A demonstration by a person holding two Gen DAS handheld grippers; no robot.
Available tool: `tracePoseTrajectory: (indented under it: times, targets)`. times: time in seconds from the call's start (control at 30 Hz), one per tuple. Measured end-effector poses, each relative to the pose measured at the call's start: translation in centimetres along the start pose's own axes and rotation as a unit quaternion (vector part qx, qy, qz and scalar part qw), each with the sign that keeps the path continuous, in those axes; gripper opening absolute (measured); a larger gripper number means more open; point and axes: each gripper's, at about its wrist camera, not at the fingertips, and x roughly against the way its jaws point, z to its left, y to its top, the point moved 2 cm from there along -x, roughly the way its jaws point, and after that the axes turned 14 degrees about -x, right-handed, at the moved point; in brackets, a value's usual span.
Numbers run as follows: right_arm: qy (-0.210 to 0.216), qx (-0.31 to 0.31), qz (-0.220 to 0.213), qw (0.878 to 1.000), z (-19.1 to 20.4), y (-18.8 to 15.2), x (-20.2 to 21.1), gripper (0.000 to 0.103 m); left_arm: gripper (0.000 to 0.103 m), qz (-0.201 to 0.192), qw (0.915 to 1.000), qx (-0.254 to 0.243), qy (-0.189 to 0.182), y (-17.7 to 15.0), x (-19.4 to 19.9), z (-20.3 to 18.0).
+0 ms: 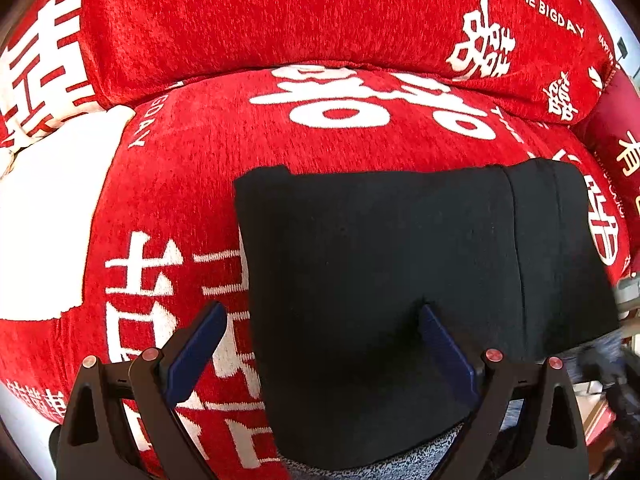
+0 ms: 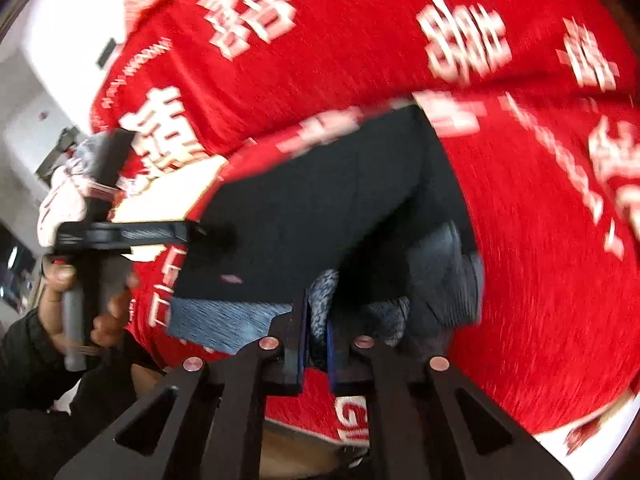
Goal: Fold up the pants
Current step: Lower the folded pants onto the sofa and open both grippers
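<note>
Black pants [image 1: 400,280], folded into a thick block, lying on a red cover [image 1: 192,184] printed with white characters, close to the cover's near edge and toward its right end; grey lining or a grey layer peeking out beneath at the near edge. Left gripper [image 1: 324,344] hovering above the block's near left corner, blue pads spread wide, nothing between them. Right gripper [image 2: 316,344] clenched on a fuzzy grey fold of the pants [image 2: 324,292] at the block's near right corner. Left hand [image 2: 96,304] visible in the right wrist view, wrapped round its gripper's handle. Right wrist view motion-blurred.
</note>
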Motion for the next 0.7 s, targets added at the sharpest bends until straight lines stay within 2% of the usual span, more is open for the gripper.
tracePoseTrajectory:
  times: [0.07, 0.17, 0.27, 0.37, 0.4, 0.43, 0.47, 0.5, 0.53, 0.6, 0.67, 0.7]
  targets:
    - [-0.014, -0.019, -0.015, 1.000, -1.1, 0.7, 0.3, 0.007, 0.097, -0.003, 1.0000, -0.001, -0.002, 0.2, 0.0, 0.0]
    - [-0.046, -0.059, 0.034, 0.997, -4.2, -0.2, -2.1, 0.007, 0.097, 0.005, 1.0000, -0.003, -0.004, 0.3, -0.8, -0.3]
    - [-0.053, -0.043, 0.029, 0.997, -3.8, -1.1, -2.1, 0.010, 0.097, 0.006, 0.9999, -0.010, 0.002, 0.1, -0.9, -0.5]
    - [-0.096, -0.008, -0.004, 0.995, -1.9, -0.1, -0.6, 0.032, 0.097, -0.009, 0.9999, 0.011, -0.003, 0.5, -0.1, 0.3]
    - [-0.106, 0.016, -0.031, 0.994, -0.9, 0.7, 0.1, 0.052, 0.097, -0.018, 0.9996, 0.020, -0.005, 0.9, 0.3, 0.6]
    - [-0.108, 0.036, -0.052, 0.992, -0.1, 1.3, 0.7, 0.078, 0.097, -0.026, 0.9993, 0.027, -0.004, 1.4, 0.6, 0.9]
    - [-0.107, 0.055, -0.074, 0.990, 0.9, 2.1, 1.0, 0.088, 0.097, -0.031, 0.9989, 0.034, 0.001, 1.9, 0.7, 1.2]
    - [-0.102, 0.073, -0.095, 0.988, 1.9, 3.1, 0.9, 0.092, 0.097, -0.035, 0.9984, 0.043, 0.009, 2.4, 0.7, 1.6]
    - [-0.088, 0.088, -0.106, 0.986, 3.0, 4.4, 0.4, 0.092, 0.097, -0.033, 0.9978, 0.054, 0.020, 2.9, 0.5, 2.1]
    - [-0.059, 0.092, -0.099, 0.989, 4.2, 6.2, -1.5, 0.092, 0.097, -0.024, 0.9960, 0.079, 0.034, 3.6, -0.2, 2.9]
    - [-0.013, 0.078, -0.047, 0.996, 4.3, 7.9, -5.0, 0.092, 0.097, -0.009, 0.9938, 0.104, 0.039, 4.1, -1.6, 3.9]
    - [-0.015, 0.073, -0.018, 0.997, 3.9, 8.7, -7.2, 0.092, 0.097, -0.001, 0.9931, 0.110, 0.042, 4.1, -2.2, 4.2]
